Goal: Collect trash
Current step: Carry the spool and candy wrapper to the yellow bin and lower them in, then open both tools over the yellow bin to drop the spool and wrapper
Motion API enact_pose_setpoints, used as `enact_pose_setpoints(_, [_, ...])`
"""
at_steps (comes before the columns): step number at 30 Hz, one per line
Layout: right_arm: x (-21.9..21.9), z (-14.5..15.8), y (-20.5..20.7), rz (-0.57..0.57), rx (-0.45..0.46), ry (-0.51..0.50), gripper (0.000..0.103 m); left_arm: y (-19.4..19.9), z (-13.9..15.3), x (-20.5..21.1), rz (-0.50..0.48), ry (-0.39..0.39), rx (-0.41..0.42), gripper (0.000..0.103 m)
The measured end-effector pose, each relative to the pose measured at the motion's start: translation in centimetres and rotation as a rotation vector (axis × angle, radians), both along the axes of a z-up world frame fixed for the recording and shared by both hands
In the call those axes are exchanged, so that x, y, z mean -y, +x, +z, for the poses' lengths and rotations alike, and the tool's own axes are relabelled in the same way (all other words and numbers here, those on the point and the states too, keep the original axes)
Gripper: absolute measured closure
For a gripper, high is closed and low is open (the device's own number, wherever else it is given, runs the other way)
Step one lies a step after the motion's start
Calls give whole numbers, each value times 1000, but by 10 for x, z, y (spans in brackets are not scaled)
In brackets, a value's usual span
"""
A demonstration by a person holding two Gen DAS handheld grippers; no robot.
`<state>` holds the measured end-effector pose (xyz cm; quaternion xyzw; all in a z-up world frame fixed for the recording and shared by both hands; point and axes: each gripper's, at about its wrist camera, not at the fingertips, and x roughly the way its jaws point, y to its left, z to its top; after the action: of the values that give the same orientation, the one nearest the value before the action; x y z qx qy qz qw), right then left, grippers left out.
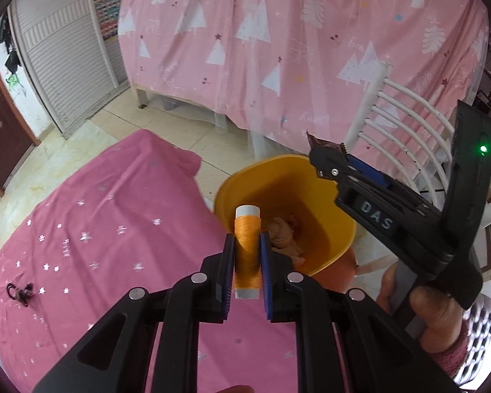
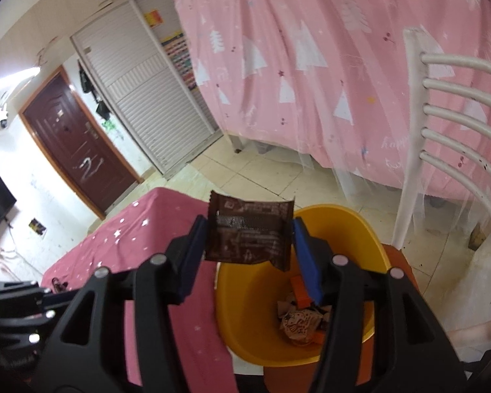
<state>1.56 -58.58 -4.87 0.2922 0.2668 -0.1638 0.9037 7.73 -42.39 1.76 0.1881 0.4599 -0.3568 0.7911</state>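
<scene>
My left gripper [image 1: 247,245] is shut on an orange thread spool [image 1: 246,242] with white ends, held upright at the near rim of the yellow bin [image 1: 324,196]. My right gripper [image 2: 248,232] is shut on a brown snack wrapper [image 2: 248,232], held flat across its blue pads above the yellow bin [image 2: 370,229]. In the left wrist view the right gripper [image 1: 330,160] hangs over the bin's right rim with the wrapper's edge [image 1: 324,142] showing. Crumpled paper and wrappers [image 2: 301,321] lie in the bin.
A table under a dark pink starred cloth [image 1: 98,229] lies left of the bin, with a dark hair tie [image 1: 19,291] on it. A white chair [image 2: 442,131] stands right of the bin. A bed under a pink sheet [image 1: 294,39] fills the back. Tiled floor lies between.
</scene>
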Motion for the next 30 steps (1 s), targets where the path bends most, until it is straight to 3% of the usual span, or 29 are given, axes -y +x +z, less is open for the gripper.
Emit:
enact_pose_setpoints(4, [10,-6,-3,-35,-14,8,38,0,-7,17,-11,-8,-22,94])
enact_pose_setpoints(19, [39,-8,-21,-128,-4,13,38,13,-23,56,7,-64,-81,94])
enact_pose_setpoints(30, [28,-3,-11,-94,-11,-3,38,18,-24,36,31,-50,-71,88])
